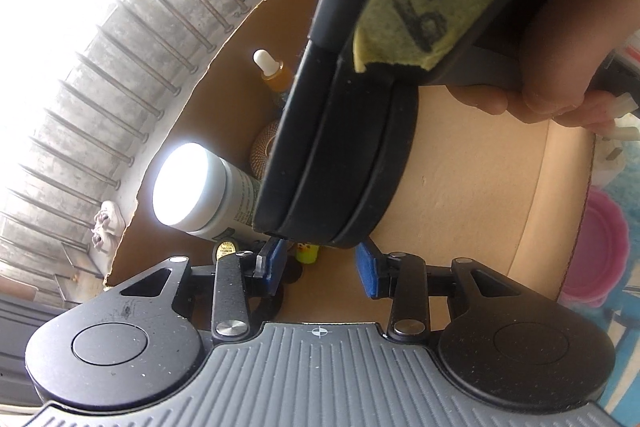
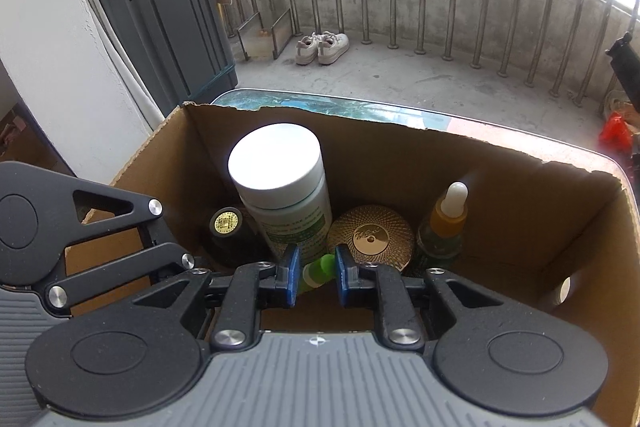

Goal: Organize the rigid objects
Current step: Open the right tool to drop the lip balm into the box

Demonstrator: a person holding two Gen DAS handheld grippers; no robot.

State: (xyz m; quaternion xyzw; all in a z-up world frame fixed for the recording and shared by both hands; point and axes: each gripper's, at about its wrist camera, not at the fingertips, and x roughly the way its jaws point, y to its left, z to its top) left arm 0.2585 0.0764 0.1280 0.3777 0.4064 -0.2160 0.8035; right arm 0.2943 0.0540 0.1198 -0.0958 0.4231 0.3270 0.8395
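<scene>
Both tongs reach down into an open cardboard box (image 2: 500, 163) that stands on a blue-patterned surface (image 2: 304, 103). The right tongs (image 2: 316, 277) have blue pads standing slightly apart on either side of a small green bottle (image 2: 318, 273) low in the box; whether the pads press on it cannot be told from this view. Behind them, along the far wall, stands a tall white-capped jar (image 2: 276, 163) with a green label, upright. To its left sits a dark bottle with a gold-stickered cap (image 2: 227, 221), to its right a round gold-patterned lid (image 2: 370, 237), and further right an amber dropper bottle (image 2: 448, 211) with a white tip.

The left tongs (image 1: 320, 267) are released, nothing between the blue pads. Just ahead of them looms the black body of the other tool, held by a hand (image 1: 560, 39). A small yellow-green item (image 1: 307, 251) lies beyond the pads. A pink bowl (image 1: 596, 251) sits outside the box.
</scene>
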